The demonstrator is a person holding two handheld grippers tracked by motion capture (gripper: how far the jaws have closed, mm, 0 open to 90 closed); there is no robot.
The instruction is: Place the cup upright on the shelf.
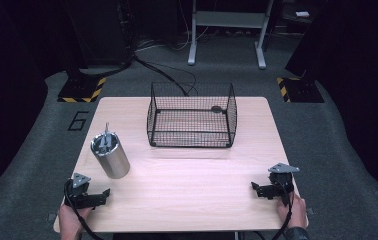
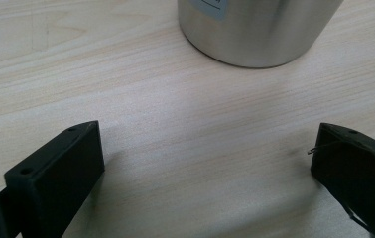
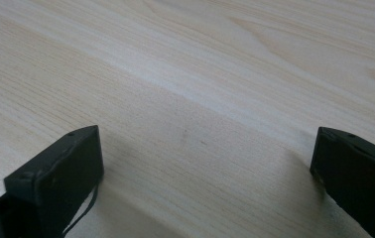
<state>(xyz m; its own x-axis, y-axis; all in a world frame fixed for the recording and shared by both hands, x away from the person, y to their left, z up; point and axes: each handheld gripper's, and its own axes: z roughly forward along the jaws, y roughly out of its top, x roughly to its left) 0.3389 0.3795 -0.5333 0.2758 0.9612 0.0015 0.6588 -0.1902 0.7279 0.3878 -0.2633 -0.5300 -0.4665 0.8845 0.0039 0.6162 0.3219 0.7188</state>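
Observation:
A shiny steel canister [image 1: 110, 156] stands on the left half of the light wooden table [image 1: 187, 200], with metal utensils sticking up out of it. Its rounded base [image 2: 255, 34] fills the top of the left gripper view, close ahead of my left gripper [image 2: 208, 148], whose jaws stand wide apart over bare wood. In the high view my left gripper [image 1: 102, 195] rests at the front left corner, just below the canister. At the front right my right gripper [image 1: 255, 189] is open too, and in the right gripper view my right gripper [image 3: 208, 148] has bare tabletop between its jaws.
A black wire basket [image 1: 192, 116] sits at the back middle of the table with a small dark object inside. Cables run across the grey floor behind the table. A white frame [image 1: 227, 30] and dark stands with yellow-black striped bases [image 1: 83, 90] lie beyond.

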